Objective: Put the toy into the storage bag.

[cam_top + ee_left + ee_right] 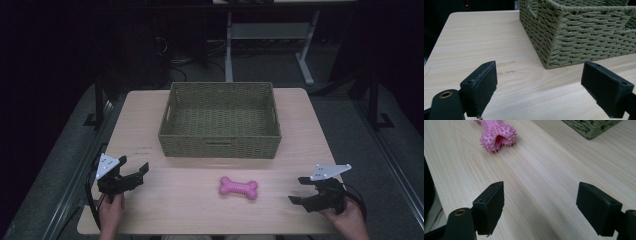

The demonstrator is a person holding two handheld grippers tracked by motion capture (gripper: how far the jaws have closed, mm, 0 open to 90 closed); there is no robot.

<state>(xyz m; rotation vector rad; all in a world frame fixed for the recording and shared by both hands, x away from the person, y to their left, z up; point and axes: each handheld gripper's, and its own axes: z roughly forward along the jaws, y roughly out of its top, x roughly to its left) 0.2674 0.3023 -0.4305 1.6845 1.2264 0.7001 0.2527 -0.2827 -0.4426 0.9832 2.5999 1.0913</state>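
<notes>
While both hands rest near the front edge of the desk [150,210], the pink spiky bone toy [239,187] lies flat on the wood between them, just in front of the woven basket [220,145] and apart from it. At the left of the high view, the left claw [141,172] has its jaws spread apart with nothing between them; its own view looks over bare wood toward a near corner of the basket [554,50]. At the right of the high view, the right claw [299,190] also stands wide apart and empty, pointing across the desk toward the toy. In the right gripper view the toy [496,137] sits ahead and to the left of the jaws, well clear of them, with a basket corner [591,127] at the upper right.
</notes>
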